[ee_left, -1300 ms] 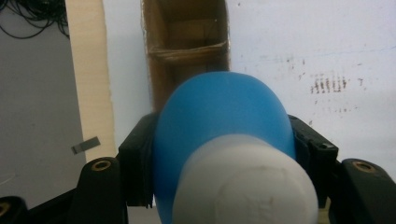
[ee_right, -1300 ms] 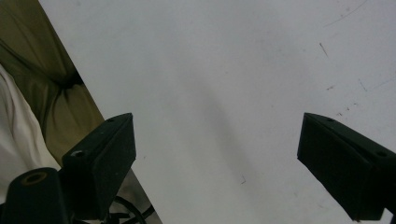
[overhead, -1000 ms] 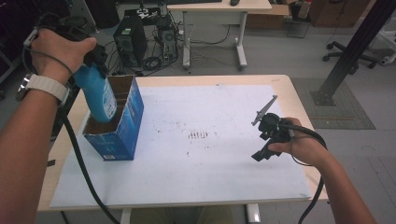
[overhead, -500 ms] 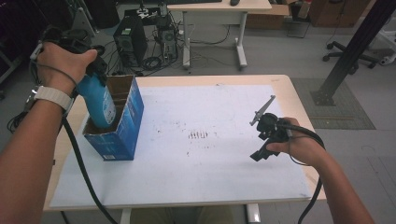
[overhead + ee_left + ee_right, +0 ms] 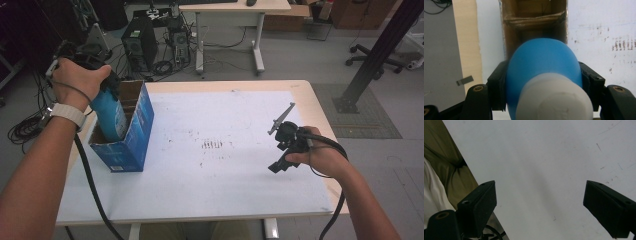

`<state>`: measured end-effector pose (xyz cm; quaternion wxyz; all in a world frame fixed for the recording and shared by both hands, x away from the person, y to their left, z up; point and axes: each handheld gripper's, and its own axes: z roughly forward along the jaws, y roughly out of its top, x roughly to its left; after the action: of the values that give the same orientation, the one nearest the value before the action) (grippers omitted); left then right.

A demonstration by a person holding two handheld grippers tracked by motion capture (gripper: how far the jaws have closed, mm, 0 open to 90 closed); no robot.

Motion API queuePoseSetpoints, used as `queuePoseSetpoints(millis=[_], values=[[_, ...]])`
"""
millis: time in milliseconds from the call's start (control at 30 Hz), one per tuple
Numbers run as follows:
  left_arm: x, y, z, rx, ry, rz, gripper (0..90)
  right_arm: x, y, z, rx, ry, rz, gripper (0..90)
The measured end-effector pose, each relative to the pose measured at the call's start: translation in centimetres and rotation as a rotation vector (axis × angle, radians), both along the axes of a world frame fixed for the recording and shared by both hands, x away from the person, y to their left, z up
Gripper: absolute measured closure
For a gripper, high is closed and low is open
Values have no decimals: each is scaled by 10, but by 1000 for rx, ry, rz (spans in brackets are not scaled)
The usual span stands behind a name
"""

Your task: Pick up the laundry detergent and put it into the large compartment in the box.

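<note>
The left gripper [image 5: 541,85] holds a blue bottle [image 5: 541,65] with a white cap [image 5: 554,100]; its two black jaws press on both sides of the bottle body, just below the cap, so they are closed on it; beyond the jaws, straight ahead in the left gripper view, stands the open top of a cardboard box [image 5: 534,20] with brown inner walls and one flap across it. From the high view the left hand [image 5: 77,80] keeps the gripper above this box [image 5: 127,135], which is blue outside and stands near the left edge of the desk [image 5: 225,195]; the lower part of the bottle [image 5: 110,112] is already inside the opening, a little tilted, and the cap end is toward the hand; whether the bottle touches the bottom of the box I cannot tell. The right gripper [image 5: 539,202] has its jaws wide apart with nothing between them; under and ahead of them is only the white surface of the desk [image 5: 544,157] with some small dark marks, and at the left side of these jaws the desk edge and olive cloth [image 5: 446,167] of the person are seen. In the high view the right hand [image 5: 320,157] holds this gripper [image 5: 282,140] low over the right part of the desk, well apart from the box; a patch of dark marks [image 5: 214,145] lies on the desk between the two grippers.
</note>
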<state>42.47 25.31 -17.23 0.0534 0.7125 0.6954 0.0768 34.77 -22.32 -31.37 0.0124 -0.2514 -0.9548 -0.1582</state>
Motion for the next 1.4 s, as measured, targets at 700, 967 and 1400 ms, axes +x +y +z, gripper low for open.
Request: queuePoseSetpoints(millis=[700,967,1400], values=[[2,0,-44,17,1,-18,374,0,2,-1,0,3,-2,117],[2,1,-57,20,0,-22,374,-2,0,-3,-2,7,-5,117],[3,0,-77,26,4,-33,373,-2,0,-4,0,8,-7,117]])
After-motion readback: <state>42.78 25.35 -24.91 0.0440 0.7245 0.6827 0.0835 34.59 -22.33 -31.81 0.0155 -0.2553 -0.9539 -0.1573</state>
